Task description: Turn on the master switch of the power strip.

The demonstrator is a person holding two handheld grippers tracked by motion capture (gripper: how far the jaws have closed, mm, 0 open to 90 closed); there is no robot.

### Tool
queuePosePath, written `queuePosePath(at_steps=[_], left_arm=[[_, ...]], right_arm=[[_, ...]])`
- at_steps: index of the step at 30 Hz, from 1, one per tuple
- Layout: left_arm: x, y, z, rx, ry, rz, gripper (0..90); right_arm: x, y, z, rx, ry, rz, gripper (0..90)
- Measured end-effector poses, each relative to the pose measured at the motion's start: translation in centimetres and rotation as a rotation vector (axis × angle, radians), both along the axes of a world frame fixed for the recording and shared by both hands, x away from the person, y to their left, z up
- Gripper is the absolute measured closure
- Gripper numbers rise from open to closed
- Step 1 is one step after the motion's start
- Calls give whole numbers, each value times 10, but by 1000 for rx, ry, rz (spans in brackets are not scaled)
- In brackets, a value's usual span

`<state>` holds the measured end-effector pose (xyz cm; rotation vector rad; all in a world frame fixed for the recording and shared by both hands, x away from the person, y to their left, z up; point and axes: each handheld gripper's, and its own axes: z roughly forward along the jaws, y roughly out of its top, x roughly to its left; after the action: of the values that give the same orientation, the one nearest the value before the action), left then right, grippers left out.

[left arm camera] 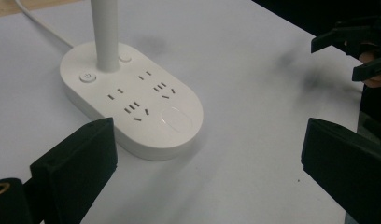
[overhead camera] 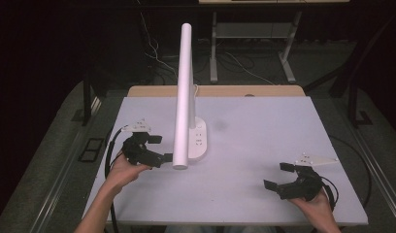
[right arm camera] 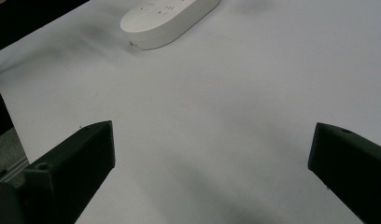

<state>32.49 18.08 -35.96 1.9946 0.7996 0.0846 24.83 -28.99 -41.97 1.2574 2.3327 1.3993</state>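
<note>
A white desk lamp stands left of the table's middle, its oval base (overhead camera: 199,139) carrying sockets and buttons and its long tube (overhead camera: 184,92) leaning toward me. My left gripper (overhead camera: 161,148) is open just left of the base with nothing between its jaws. From the left gripper view the base (left arm camera: 132,102) lies ahead of the open gripper (left arm camera: 207,158), with the stem (left arm camera: 106,32), a power button (left arm camera: 87,77) and an oval pad (left arm camera: 176,119). My right gripper (overhead camera: 277,175) is open near the front right, empty. In its own view it (right arm camera: 212,158) faces bare table, the base (right arm camera: 165,21) far ahead.
The white tabletop (overhead camera: 264,126) stretches between the two grippers. The lamp's white cord (left arm camera: 39,23) runs off the back of the base toward a wooden strip (overhead camera: 225,91). The other gripper (left arm camera: 361,46) appears at the upper right of the left gripper view. Dark floor and desk legs (overhead camera: 288,53) lie beyond.
</note>
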Motion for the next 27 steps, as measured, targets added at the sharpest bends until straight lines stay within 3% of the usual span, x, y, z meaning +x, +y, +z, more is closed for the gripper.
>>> queuePosePath(at_steps=[16,27], left_arm=[[23,0,6,36,18,15,32],[41,3,12,71,8,34,37]], right_arm=[[-1,-2,0,-2,-3,2,0],[0,-2,0,-3,-3,1,1]])
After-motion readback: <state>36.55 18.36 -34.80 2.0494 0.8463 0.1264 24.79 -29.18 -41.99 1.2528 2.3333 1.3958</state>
